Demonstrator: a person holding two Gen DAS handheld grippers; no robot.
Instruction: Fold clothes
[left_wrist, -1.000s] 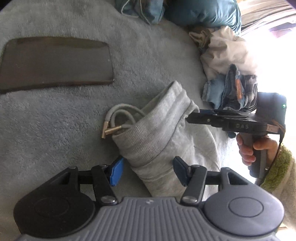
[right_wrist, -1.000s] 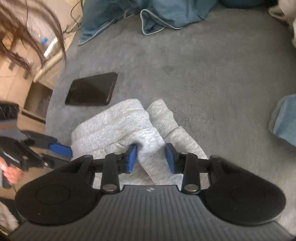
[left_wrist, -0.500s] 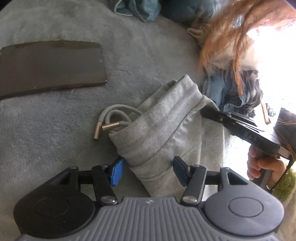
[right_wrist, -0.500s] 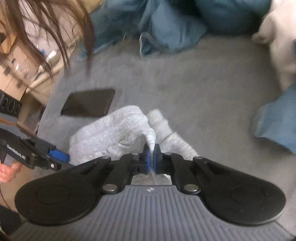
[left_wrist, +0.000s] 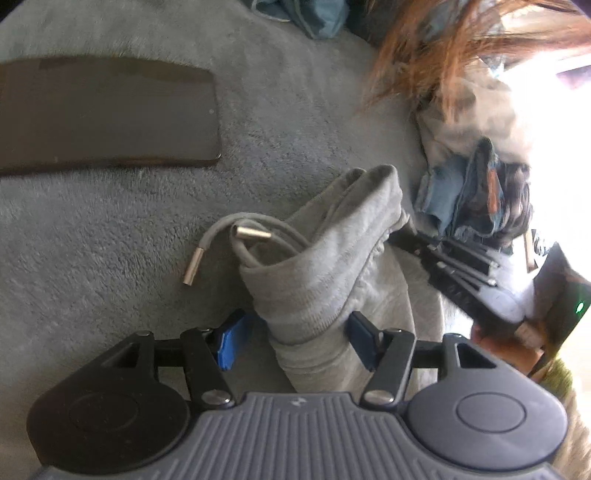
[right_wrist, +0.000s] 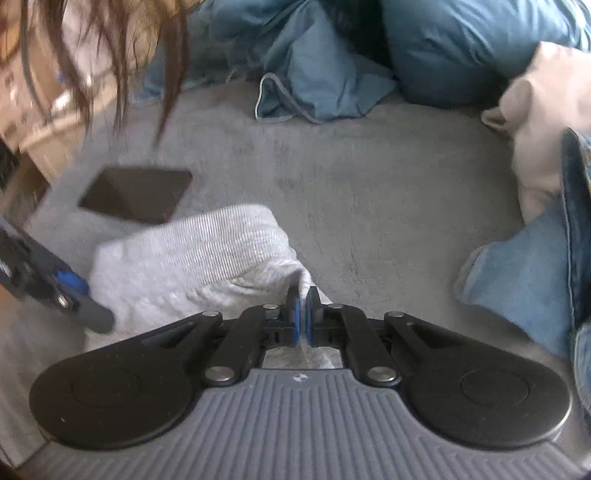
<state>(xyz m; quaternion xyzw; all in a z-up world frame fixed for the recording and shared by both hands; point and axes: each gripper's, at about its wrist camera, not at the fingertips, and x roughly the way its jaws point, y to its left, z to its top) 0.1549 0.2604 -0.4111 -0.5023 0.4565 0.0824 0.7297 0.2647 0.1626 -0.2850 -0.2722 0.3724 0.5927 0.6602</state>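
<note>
Left wrist view. The grey ribbed-knit sweatpants (left_wrist: 325, 280), partly bunched with the waistband and its metal-tipped grey drawcord (left_wrist: 236, 240) exposed, lie on the grey plush blanket (left_wrist: 110, 240). The left gripper (left_wrist: 295, 341) straddles the waistband; its jaws are opening, cloth lies between the blue fingers (left_wrist: 231, 343), and the pads do not appear to press it. Beyond the sweatpants lies a flat black phone (left_wrist: 103, 114); to their far right, a heap of unfolded denim and pale garments (left_wrist: 476, 192).

Right wrist view. The right gripper (right_wrist: 303, 314) is fully closed, pinching a thin fold of the sweatpants (right_wrist: 192, 258). The phone (right_wrist: 136, 195) lies just behind the sweatpants; blue denim (right_wrist: 524, 273) lies well to their right.

Progress, as judged: this garment is compact but loosely gathered, not yet a neat fold, and the heap remains untouched.
</note>
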